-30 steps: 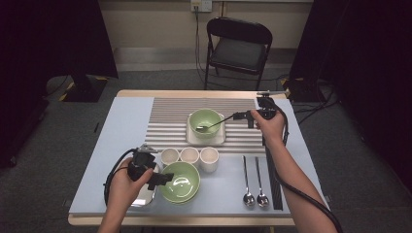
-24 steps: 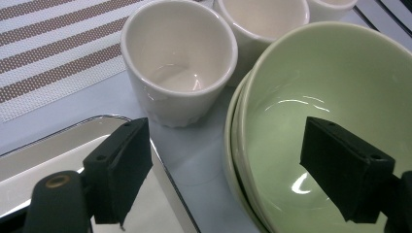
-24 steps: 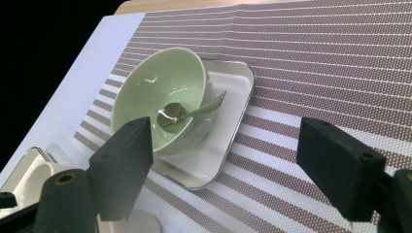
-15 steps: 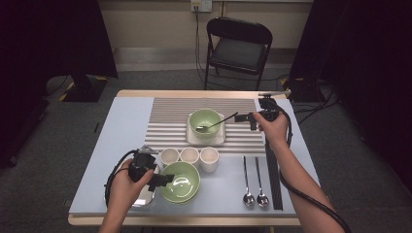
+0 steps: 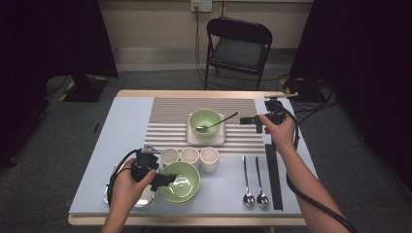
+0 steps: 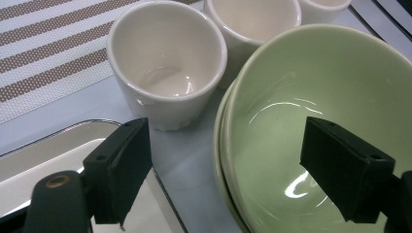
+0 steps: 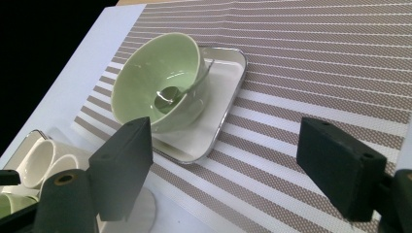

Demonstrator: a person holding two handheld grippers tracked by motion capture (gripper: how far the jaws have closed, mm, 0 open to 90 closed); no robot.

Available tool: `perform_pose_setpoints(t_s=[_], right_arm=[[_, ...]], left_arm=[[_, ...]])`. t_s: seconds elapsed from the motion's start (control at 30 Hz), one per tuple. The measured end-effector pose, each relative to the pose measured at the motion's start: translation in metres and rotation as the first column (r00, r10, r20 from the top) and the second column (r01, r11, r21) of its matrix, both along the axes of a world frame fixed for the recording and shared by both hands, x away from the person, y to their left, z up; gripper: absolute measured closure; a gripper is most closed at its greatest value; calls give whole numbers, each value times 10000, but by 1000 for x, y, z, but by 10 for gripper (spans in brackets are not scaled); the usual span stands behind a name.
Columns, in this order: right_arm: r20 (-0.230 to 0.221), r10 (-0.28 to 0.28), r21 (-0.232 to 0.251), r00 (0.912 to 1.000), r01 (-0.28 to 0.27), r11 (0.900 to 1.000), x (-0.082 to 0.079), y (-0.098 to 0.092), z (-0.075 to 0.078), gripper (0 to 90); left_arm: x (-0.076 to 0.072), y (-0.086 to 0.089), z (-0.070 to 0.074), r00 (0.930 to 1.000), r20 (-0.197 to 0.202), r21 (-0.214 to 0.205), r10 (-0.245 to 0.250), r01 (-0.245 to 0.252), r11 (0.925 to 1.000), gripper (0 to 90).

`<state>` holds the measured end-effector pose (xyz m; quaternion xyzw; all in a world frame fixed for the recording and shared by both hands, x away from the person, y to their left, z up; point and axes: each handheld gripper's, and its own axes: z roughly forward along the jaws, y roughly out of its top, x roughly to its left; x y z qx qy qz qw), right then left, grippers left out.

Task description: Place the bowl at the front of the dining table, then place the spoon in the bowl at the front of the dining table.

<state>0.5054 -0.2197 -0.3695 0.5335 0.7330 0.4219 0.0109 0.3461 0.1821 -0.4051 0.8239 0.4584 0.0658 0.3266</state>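
Spoon (image 5: 214, 123) rests in far green bowl (image 5: 204, 120), just beyond right tongs (image 5: 247, 120), wide, empty; left tongs (image 6: 226, 170) wide astride near bowl rim (image 6: 228, 121).

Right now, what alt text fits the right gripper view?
The right gripper is open above a striped mat, its jaws framing a green bowl with a spoon in it, on a small square tray. White cups sit at lower left.

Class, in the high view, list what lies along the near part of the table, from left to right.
Metal tray → left gripper → green bowl → two spoons → black chopsticks.
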Motion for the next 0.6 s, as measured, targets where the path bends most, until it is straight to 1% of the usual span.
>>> perform_pose_setpoints(t_s=[0.17, 0.23, 0.3, 0.37, 0.5, 0.6], right_arm=[[33, 7, 5, 10000, -7, 10000, -6, -5, 0, 203], [13, 26, 15, 10000, -26, 10000, -7, -7, 0, 203], [95, 38, 37, 9999, -38, 10000, -8, -9, 1, 203], [120, 26, 102, 9999, -27, 9999, -10, -12, 2, 203], [89, -32, 81, 10000, 32, 10000, -14, -18, 0, 202], [82, -50, 58, 10000, 49, 10000, -17, -23, -1, 202]], left_arm=[[0, -2, 0, 10000, -20, -74, -41, 41, 10000, 185], [2, -1, 0, 10000, -9, -36, -54, 54, 10000, 185], [2, -1, 1, 10000, 20, -21, -66, 67, 10000, 185], [3, -2, 3, 9999, 80, -139, -71, 72, 9999, 185], [3, -5, 3, 9999, 65, -74, -140, 141, 9999, 185], [3, -8, 4, 9998, 68, -150, -182, 183, 9997, 185]])
